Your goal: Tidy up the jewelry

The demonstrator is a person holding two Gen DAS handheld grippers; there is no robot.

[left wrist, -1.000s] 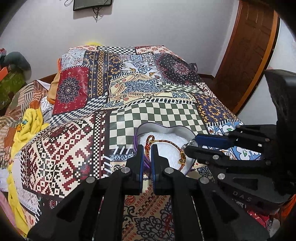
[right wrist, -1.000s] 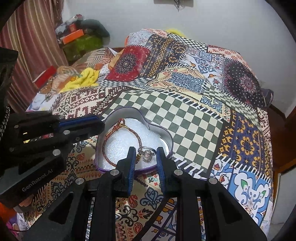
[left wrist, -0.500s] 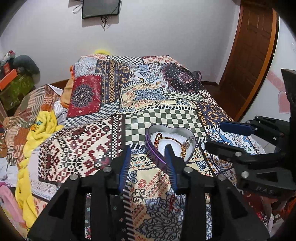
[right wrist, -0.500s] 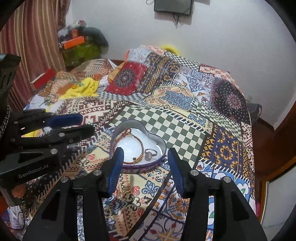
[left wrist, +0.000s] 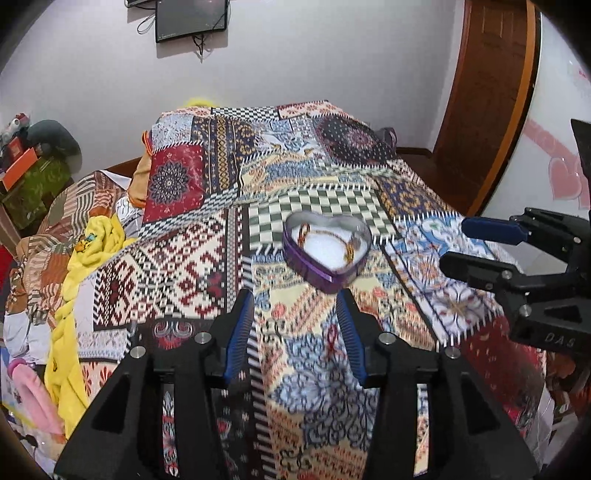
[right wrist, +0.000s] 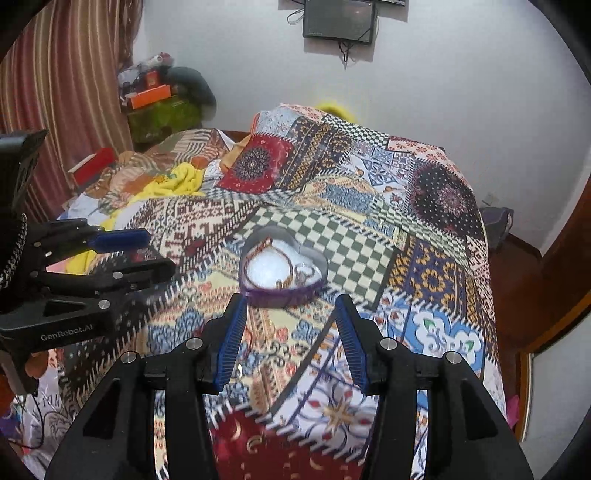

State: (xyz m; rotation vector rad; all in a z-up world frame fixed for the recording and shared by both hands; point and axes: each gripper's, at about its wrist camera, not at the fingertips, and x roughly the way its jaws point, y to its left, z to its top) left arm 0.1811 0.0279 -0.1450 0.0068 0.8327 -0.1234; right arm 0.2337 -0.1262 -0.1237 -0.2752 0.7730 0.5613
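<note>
Both of my grippers have backed away from the heart-shaped tin (left wrist: 327, 254) since a second ago, when the left fingers were pinched on its purple rim and the right ones hung over the ring inside; each is now spread wide and empty, well short of the tin. Going left to right on the bed, a yellow cloth (left wrist: 79, 258) lies crumpled along the left edge beside a pile of striped fabric. My left gripper (left wrist: 295, 332) comes next, its blue pads (left wrist: 240, 332) parted, nothing between them, hovering above the patchwork bedspread (left wrist: 177, 258). Ahead of it, near the middle of the bed, the tin sits on the bedspread just below the green-and-cream checked patch (left wrist: 314, 206), lid off, white lining showing. Inside, a red-and-gold cord bracelet (right wrist: 284, 258) curves around the lining, and a silver ring (right wrist: 306, 271) lies toward the tin's right lobe, as seen in the right wrist view; both are blurred, so I cannot make out finer detail. My right gripper (right wrist: 291, 332) hovers over the near right part of the bed, likewise released with its ribbed blue pads (right wrist: 351, 339) apart. On the wall beyond the head of the bed hangs a dark screen (left wrist: 190, 16).
</note>
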